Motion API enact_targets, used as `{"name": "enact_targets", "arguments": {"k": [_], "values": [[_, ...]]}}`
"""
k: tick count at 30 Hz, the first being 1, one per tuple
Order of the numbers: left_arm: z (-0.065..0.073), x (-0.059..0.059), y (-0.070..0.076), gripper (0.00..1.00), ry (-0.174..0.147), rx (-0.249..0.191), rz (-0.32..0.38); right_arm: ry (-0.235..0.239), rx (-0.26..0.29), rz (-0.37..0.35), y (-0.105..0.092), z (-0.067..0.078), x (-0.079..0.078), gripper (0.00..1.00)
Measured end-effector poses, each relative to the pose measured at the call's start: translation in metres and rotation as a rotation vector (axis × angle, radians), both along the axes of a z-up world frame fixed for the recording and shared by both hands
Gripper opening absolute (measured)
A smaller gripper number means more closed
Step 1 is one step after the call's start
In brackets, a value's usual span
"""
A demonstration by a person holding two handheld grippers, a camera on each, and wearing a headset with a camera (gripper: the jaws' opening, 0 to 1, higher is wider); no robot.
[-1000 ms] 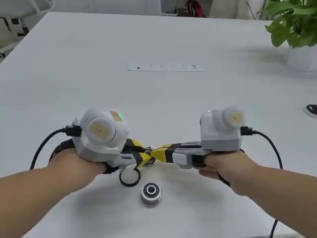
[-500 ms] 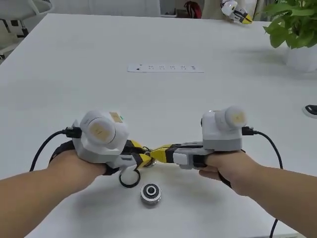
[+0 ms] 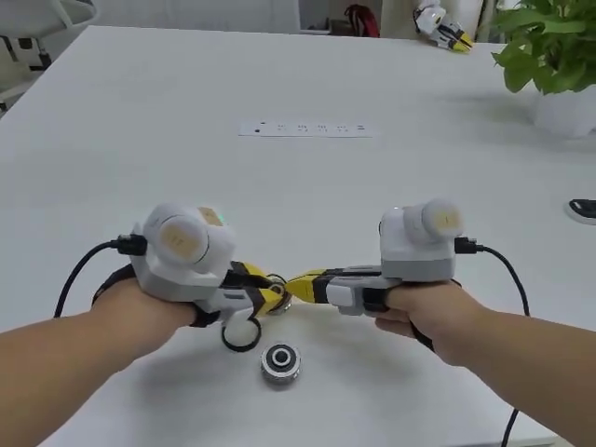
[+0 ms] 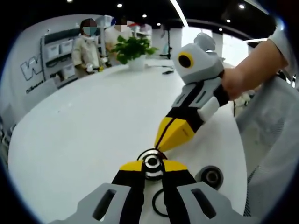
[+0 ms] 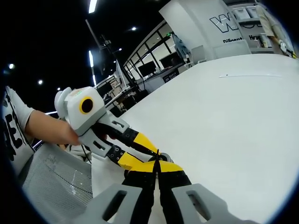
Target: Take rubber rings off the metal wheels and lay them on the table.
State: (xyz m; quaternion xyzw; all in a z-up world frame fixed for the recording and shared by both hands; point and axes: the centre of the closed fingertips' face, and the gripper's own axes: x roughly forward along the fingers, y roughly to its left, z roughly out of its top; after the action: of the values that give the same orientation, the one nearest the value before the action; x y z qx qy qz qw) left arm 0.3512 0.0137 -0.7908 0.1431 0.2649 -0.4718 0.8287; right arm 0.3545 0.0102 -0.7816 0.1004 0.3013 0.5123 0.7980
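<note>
Desk (image 3: pixel 186 112): white, broad, mostly bare. A potted plant (image 3: pixel 545 47) is seen at its far right corner, and a white power strip (image 3: pixel 304 128) lies flat toward the far middle, well apart from the work. In the left gripper view two people (image 4: pixel 100 42) are seen standing beyond the plant.

Both grippers are held low over the near edge of the desk, tips pointed at each other and meeting in the middle.

Left gripper (image 3: pixel 273 298): held in the left hand, a black cable (image 3: pixel 79 275) trailing off behind it. Its yellow-tipped jaws are closed part-way around a small metal wheel (image 4: pixel 153 161), which is clamped from both sides and held just above the desk. The wheel is seen face-on in the left gripper view, a dark band around a pale hub.

Right gripper (image 5: pixel 158 164): held in the right hand. Its jaws are drawn together until hardly a slit is left, and the tips are set against the far rim of the clamped wheel. Whether any rubber is pinched between them cannot be told.

A loose black rubber ring (image 3: pixel 240 335) lies flat on the desk just under the left gripper, partly hidden by it. A second wheel (image 3: pixel 280 362) sits on the desk just beside that ring, nearer the person, touched by neither gripper.
</note>
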Motion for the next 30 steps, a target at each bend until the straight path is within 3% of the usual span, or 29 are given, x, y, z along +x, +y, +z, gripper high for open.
{"name": "enact_targets", "arguments": {"k": [2, 5, 11, 22, 30], "values": [[0.004, -0.001, -0.001, 0.15, -0.003, -0.016, -0.003, -0.003, -0.002, -0.003, -0.001, 0.001, 0.0, 0.0], [0.011, -0.004, -0.002, 0.16, -0.032, -0.013, -0.026, -0.003, -0.001, -0.006, -0.001, 0.001, 0.001, 0.0], [0.021, -0.01, -0.002, 0.2, -0.045, -0.042, -0.052, -0.001, 0.005, -0.008, 0.0, 0.002, 0.002, 0.0], [0.038, -0.017, 0.012, 0.3, -0.089, -0.062, -0.069, 0.0, 0.019, -0.003, 0.001, 0.007, 0.0, 0.0], [0.046, -0.024, 0.027, 0.39, -0.101, -0.074, -0.07, -0.001, 0.033, 0.008, 0.005, 0.013, -0.003, 0.0]]}}
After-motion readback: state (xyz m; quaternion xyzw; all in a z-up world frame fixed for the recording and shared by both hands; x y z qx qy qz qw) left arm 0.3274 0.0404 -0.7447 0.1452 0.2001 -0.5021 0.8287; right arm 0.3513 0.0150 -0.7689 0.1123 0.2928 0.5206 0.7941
